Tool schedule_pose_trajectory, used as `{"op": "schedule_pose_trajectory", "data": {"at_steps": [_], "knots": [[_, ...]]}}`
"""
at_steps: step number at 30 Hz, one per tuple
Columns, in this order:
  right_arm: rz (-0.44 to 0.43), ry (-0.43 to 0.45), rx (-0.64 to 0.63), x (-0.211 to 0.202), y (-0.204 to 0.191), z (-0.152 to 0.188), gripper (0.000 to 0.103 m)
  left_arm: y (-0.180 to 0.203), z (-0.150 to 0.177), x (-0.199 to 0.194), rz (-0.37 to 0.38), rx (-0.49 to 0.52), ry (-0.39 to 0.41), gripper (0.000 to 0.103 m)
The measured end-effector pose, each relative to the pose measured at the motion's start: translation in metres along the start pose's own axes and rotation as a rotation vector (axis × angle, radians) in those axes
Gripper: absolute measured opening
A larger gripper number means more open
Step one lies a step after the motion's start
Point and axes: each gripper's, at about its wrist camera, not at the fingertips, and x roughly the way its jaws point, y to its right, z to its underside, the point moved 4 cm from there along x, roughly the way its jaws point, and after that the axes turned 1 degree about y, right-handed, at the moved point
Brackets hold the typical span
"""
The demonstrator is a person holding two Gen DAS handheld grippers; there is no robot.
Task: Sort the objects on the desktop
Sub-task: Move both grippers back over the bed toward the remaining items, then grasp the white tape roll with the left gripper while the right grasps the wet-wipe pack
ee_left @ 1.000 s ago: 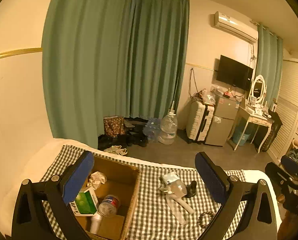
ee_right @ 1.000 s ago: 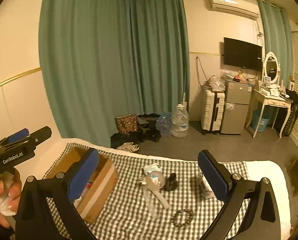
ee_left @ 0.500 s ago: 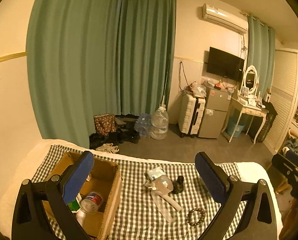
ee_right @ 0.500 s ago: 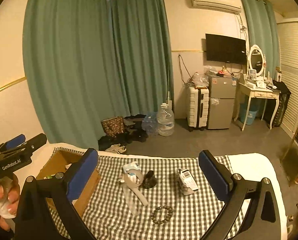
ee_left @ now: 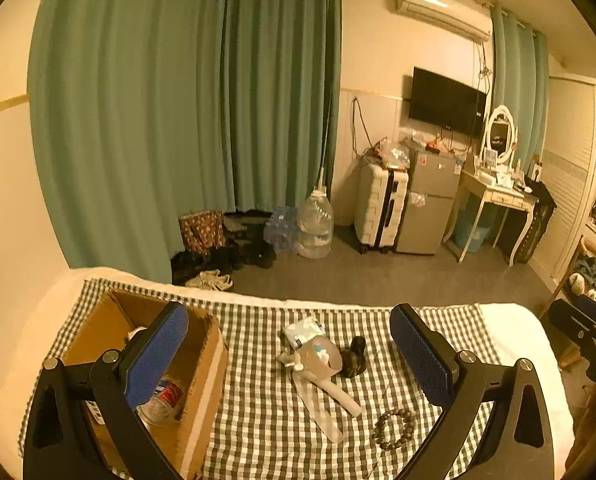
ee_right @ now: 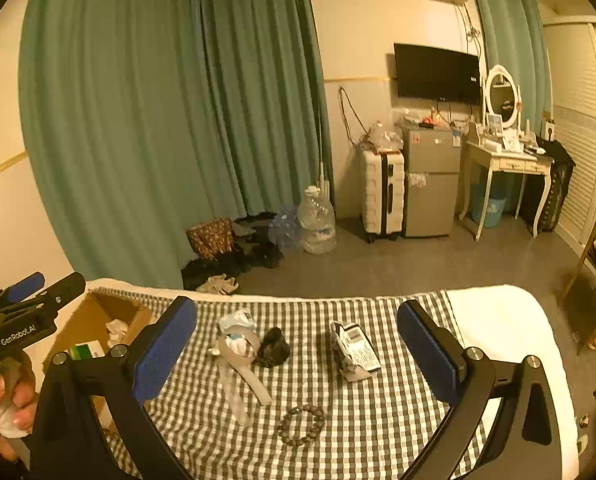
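Beads of the bracelet lie nearest on the checked cloth, between tape roll and printed packet; it looks light, loose, slippery, so pinch across one side. Both grippers, left gripper and right gripper, stand wide and empty; cardboard box waits left.

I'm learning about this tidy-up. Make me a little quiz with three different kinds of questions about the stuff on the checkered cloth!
1. True or false: the bead bracelet is inside the cardboard box.
2. Which lies nearest the right gripper's right finger? A) the bar-coded packet B) the tape roll C) the small dark object
3. Fill in: both grippers, left gripper too, are ____ and hold nothing.

Key: 1 false, it lies on the cloth; 2 A; 3 open.
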Motion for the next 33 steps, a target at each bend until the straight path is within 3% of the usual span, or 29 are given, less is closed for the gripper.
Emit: {"op": "schedule_pose_trajectory", "data": {"at_steps": [28, 33], "knots": [[0.088, -0.237, 0.087, 0.156, 0.076, 0.09, 0.101, 0.026, 0.101, 0.173, 0.001, 0.022, -0.274, 0.103], [0.092, -0.268, 0.101, 0.18, 0.081, 0.104, 0.101, 0.02, 0.114, 0.202, -0.022, -0.03, -0.324, 0.099]]}}
